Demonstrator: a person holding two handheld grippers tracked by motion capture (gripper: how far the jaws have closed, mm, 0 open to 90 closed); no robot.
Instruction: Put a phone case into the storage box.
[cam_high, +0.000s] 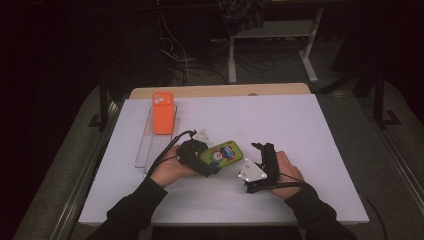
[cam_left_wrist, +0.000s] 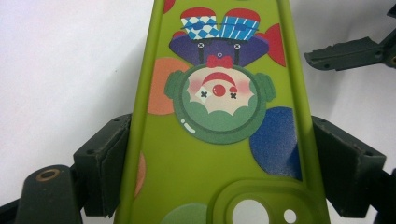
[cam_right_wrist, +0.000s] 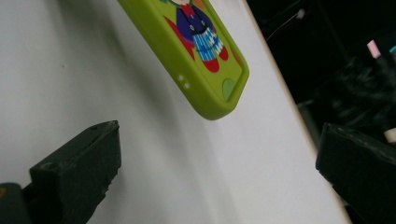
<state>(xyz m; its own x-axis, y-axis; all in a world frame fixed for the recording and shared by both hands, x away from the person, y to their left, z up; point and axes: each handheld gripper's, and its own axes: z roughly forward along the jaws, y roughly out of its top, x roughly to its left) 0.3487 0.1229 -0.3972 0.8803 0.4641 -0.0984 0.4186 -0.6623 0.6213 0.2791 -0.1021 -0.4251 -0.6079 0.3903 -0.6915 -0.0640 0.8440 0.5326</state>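
A green phone case (cam_high: 226, 152) printed with a clown lies tilted just above the white table (cam_high: 280, 120). My left gripper (cam_high: 212, 163) is shut on its camera-hole end. In the left gripper view the two pads (cam_left_wrist: 106, 168) press on the long edges of the green case (cam_left_wrist: 219, 140). My right gripper (cam_high: 264, 149) stands open just right of the case's free end. In the right gripper view the case's rounded end (cam_right_wrist: 205, 51) hangs ahead of the right gripper (cam_right_wrist: 219, 168), outside its wide-apart jaws.
An orange phone case (cam_high: 162, 112) stands at the far end of a clear tray (cam_high: 150, 147) on the left. A small white piece (cam_high: 204, 135) lies beyond the left hand. The table's right edge (cam_right_wrist: 280, 88) drops to dark floor. The right gripper's jaw (cam_left_wrist: 345, 53) shows at the top right of the left gripper view.
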